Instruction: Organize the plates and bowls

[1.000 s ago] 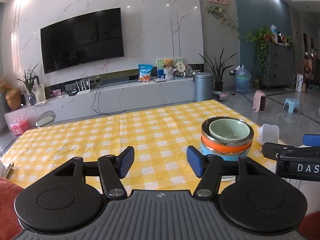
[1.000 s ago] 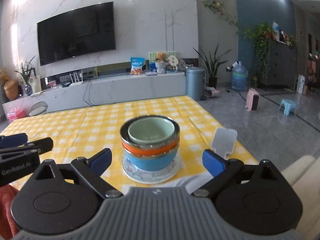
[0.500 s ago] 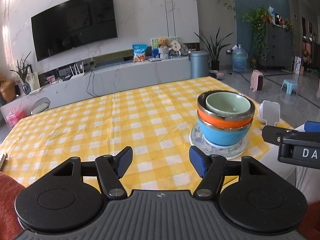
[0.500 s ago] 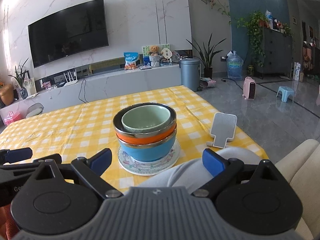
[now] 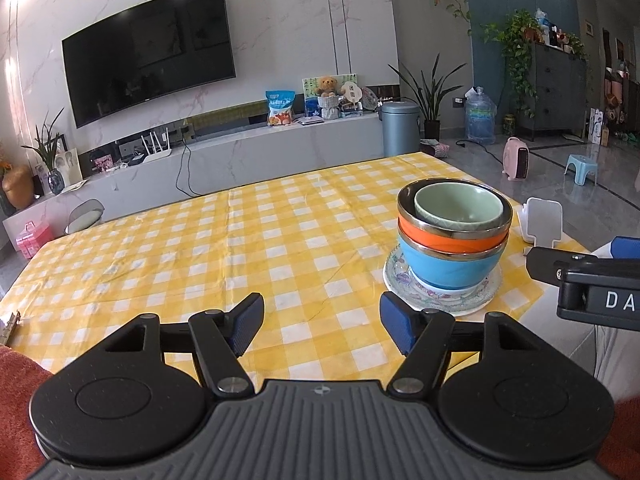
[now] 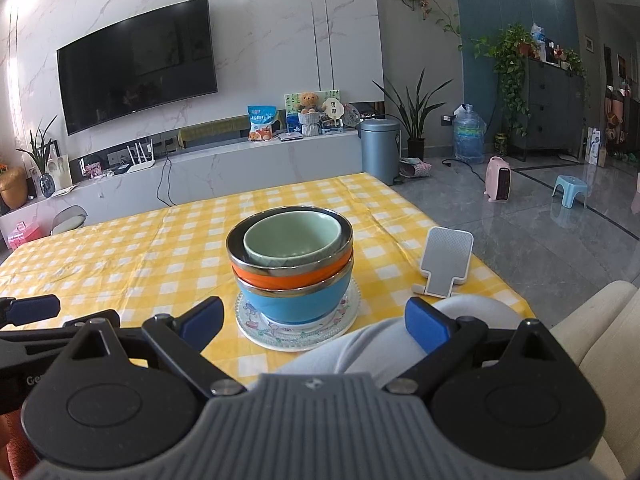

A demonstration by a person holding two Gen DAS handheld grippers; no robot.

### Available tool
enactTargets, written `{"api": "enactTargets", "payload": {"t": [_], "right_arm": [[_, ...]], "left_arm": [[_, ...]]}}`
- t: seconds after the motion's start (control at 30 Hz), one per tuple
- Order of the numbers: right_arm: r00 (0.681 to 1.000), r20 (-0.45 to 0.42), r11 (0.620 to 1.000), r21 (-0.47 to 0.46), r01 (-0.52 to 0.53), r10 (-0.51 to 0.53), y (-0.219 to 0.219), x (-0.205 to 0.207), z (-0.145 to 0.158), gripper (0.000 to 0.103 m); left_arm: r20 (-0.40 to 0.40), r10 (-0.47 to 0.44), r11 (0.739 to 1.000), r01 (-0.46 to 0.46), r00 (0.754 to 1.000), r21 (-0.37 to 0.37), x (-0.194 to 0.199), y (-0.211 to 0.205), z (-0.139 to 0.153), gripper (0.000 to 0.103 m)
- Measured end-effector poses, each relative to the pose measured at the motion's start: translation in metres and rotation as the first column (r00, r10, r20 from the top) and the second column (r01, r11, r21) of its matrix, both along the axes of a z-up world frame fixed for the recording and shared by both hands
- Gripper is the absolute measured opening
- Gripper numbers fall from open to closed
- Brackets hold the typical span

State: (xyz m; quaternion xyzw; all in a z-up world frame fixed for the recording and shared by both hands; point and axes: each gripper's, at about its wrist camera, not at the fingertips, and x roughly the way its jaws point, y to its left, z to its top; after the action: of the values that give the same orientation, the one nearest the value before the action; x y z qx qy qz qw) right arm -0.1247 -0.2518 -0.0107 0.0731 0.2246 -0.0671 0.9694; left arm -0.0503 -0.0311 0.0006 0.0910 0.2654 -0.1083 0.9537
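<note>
I see the stack sitting near the right, near corner of the table (image 6: 120,248), which is covered by a yellow checked cloth. At the bottom is a patterned plate (image 6: 298,330) lying flat. On it stands a blue bowl (image 6: 294,302), an orange bowl (image 6: 292,276) nested inside that, and a small green bowl (image 6: 292,242) nested on top. All three bowls stand upright with their mouths facing straight up, so the stack's long axis runs vertically; the green bowl sits slightly toward the right side of the orange one in the left wrist view.

My left gripper (image 5: 322,320) is spread, with only bare cloth between its blue pads; its jaws have just been opening a little further. It hovers over the near edge of the table, left of the stack, and its right pad is near the plate's rim but apart from it.

My right gripper (image 6: 314,318) is spread wide too, pinching nothing. The stack appears just beyond the gap between its pads, untouched. A white phone stand (image 6: 446,260) stands on the cloth just right of the stack.
</note>
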Motion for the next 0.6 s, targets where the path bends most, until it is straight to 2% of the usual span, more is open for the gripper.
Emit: {"api": "enactTargets", "payload": {"t": [0.6], "right_arm": [[1.000, -0.006, 1.000, -0.008, 0.000, 0.000, -0.0027, -0.0013, -0.0023, 0.095]], "left_arm": [[0.000, -0.002, 1.000, 0.002, 1.000, 0.001, -0.0010, 0.0008, 0.0026, 0.082]]}}
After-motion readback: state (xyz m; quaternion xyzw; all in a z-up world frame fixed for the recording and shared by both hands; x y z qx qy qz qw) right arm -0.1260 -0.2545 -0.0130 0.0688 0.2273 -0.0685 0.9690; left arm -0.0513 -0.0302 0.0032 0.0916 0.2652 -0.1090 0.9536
